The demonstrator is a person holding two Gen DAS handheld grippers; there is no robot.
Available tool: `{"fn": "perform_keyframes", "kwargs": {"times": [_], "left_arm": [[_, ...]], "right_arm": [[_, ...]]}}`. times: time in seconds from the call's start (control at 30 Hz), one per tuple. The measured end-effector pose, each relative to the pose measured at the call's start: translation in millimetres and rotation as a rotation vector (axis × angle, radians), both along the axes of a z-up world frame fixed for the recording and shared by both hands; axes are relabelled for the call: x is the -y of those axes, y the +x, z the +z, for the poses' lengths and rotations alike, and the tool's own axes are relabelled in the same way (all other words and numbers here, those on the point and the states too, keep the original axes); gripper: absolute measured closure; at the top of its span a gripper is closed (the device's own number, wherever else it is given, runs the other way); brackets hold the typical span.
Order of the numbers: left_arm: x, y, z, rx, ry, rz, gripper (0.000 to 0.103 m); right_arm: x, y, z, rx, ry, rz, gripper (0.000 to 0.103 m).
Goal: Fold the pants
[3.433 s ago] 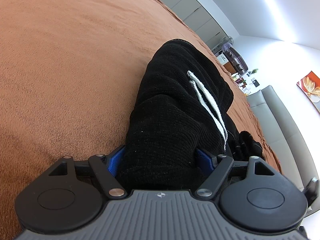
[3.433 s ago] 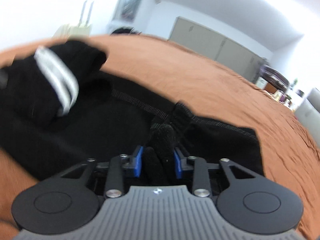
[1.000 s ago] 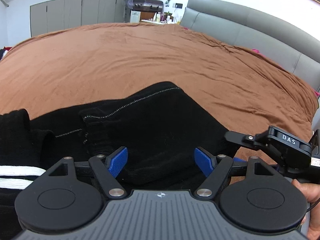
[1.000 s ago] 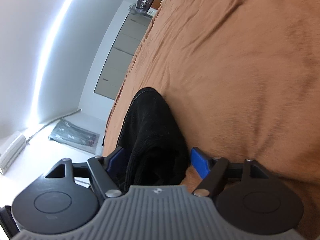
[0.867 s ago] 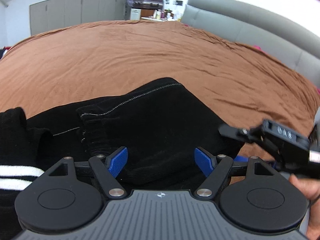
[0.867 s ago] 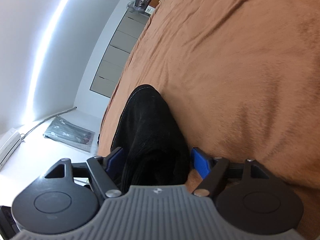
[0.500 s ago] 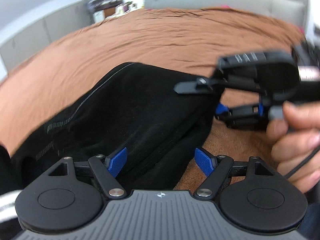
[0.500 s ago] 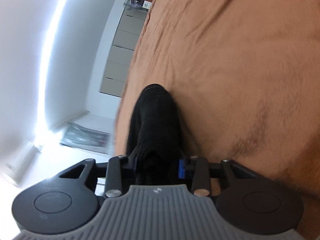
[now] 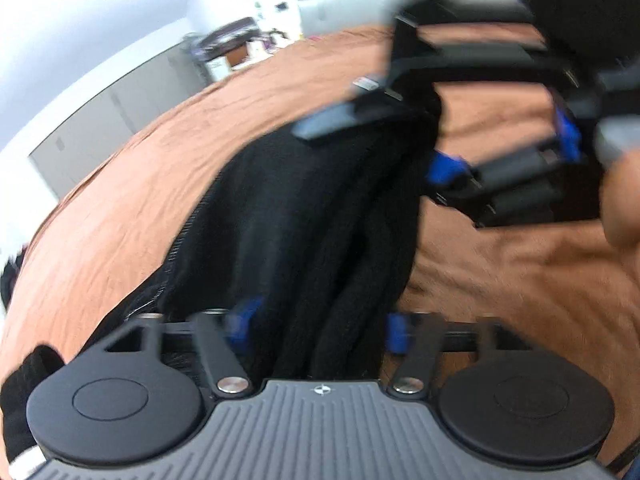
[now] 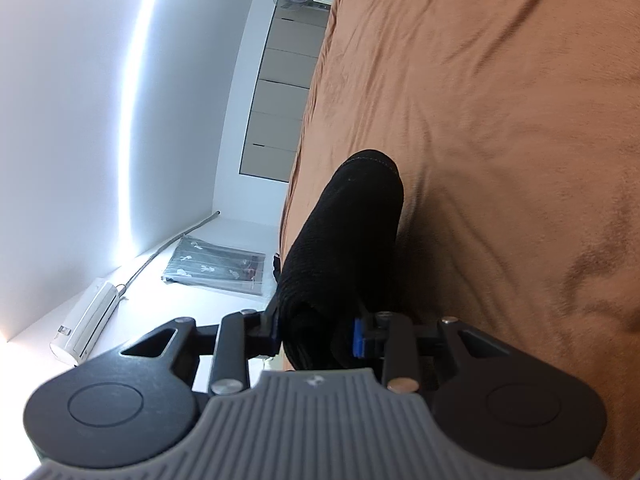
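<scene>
The black pants (image 9: pixel 312 208) lie on a brown bedspread (image 9: pixel 500 272). In the blurred left wrist view a thick fold of them fills the gap of my left gripper (image 9: pixel 318 328), whose jaws are closing with the blue pads against the cloth. My right gripper (image 9: pixel 392 140) comes in from the upper right, held by a hand (image 9: pixel 620 208), and clamps the same edge further along. In the right wrist view, rolled on its side, my right gripper (image 10: pixel 316 334) is shut on a bunched roll of the pants (image 10: pixel 344 232), lifted off the bedspread (image 10: pixel 500 120).
Grey wardrobe doors (image 10: pixel 288 80) stand beyond the bed's far edge and show as well in the left wrist view (image 9: pixel 100 120). An air conditioner (image 10: pixel 86 336) and a framed picture (image 10: pixel 216 266) hang on the white wall. The bedspread stretches wide and wrinkled to the right.
Both grippers have narrowed from wide open onto the pants, the right one first. The right gripper has lifted its fold. My left gripper has rolled and moved closer to the right one.
</scene>
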State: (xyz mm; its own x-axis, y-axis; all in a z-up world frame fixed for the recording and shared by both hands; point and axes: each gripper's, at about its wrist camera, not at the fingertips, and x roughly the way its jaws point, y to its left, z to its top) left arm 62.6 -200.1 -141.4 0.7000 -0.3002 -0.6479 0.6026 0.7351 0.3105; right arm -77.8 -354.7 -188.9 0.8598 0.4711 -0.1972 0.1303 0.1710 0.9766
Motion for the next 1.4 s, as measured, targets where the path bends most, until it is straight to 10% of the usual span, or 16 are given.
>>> {"fn": "perform_keyframes", "kwargs": {"times": [0.2, 0.4, 0.57, 0.7, 1.0, 1.4], "left_arm": [[-21.5, 6.0, 10.0, -0.058, -0.137, 0.042, 0.066], [-18.8, 11.5, 12.1, -0.087, -0.169, 0.058, 0.067], [-22.1, 11.2, 13.1, -0.097, -0.175, 0.055, 0.067], [-25.8, 9.8, 14.3, -0.101, -0.187, 0.060, 0.068], [-65.8, -0.1, 39.3, -0.072, -0.366, 0.135, 0.067], [-204.1, -28.8, 64.0, -0.102, -0.878, 0.362, 0.067]], "right_arm": [[2.5, 6.0, -3.3, -0.017, 0.015, -0.007, 0.073], [0.6, 13.1, -11.1, -0.115, -0.046, -0.064, 0.035], [1.3, 24.1, -26.0, -0.178, -0.003, -0.080, 0.036], [-2.8, 36.5, -19.6, -0.165, -0.020, -0.069, 0.068], [-27.9, 40.5, 41.2, 0.023, -0.193, 0.010, 0.075], [-157.4, 37.0, 156.5, 0.412, -0.674, 0.243, 0.075]]}}
